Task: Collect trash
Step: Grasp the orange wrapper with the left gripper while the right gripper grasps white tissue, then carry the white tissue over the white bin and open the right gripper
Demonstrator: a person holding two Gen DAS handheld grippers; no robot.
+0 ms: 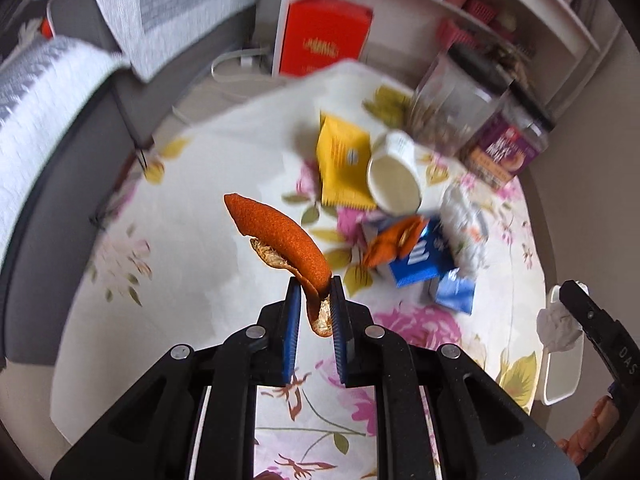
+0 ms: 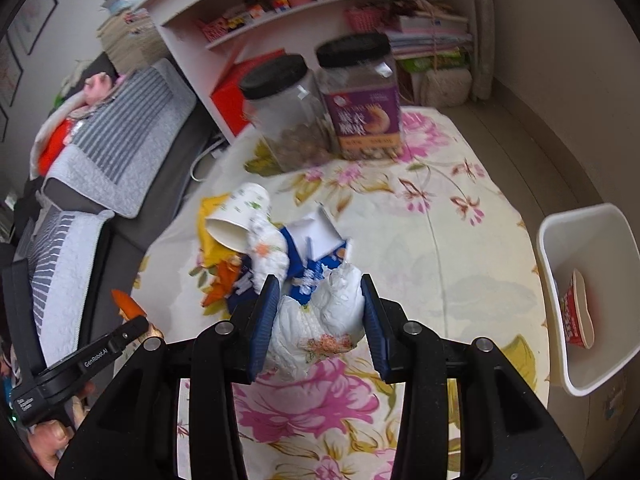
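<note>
Two loads up: left gripper (image 1: 314, 286) pinches the peel (image 1: 276, 236), long axis running far-left off the tips, right gripper (image 2: 320, 292) clamps the tissue (image 2: 320, 320), nearer the bin (image 2: 560, 264) at its right.

The letters "DAS" stood on the black arm of the right gripper (image 1: 592, 320), seen in the left wrist view. On the left gripper (image 2: 136, 326), "GenRobot.AI" was printed in white. The purple label of the jar (image 2: 362, 100) carried large Chinese characters, too blurred to read.
</note>
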